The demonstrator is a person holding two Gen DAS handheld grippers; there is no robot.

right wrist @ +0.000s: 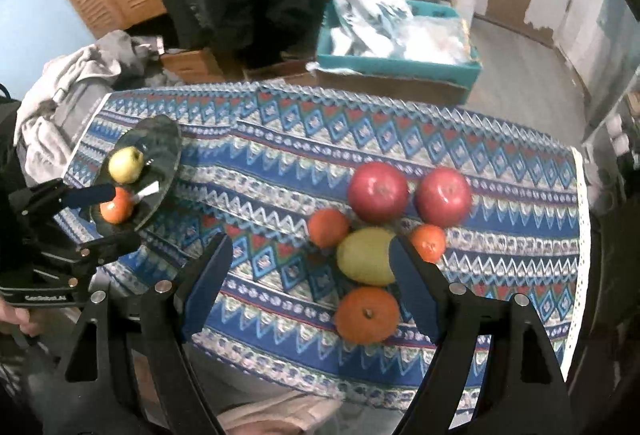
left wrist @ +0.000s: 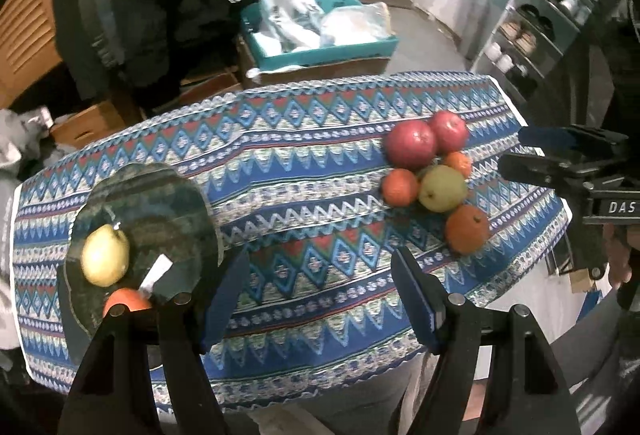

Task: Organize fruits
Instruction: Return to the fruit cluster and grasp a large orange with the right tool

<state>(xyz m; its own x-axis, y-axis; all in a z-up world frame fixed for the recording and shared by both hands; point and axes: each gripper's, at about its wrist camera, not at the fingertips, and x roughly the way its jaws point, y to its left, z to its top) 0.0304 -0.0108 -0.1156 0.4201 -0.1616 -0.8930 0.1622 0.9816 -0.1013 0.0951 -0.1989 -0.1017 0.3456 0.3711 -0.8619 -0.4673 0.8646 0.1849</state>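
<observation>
Both hand-held grippers gape empty: bring your right hand-held gripper [right wrist: 308, 275] squarely over the orange [right wrist: 367, 315] nearest you, well right of the glass plate [right wrist: 160, 139], then squeeze gently

Two red apples [right wrist: 378, 191], two yellow-green pears [right wrist: 367, 256], four oranges [right wrist: 366, 315], one glass plate [right wrist: 160, 143]

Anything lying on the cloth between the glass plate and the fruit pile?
No, just bare patterned tablecloth between the glass plate and the fruit pile; both wrist views show it.
</observation>
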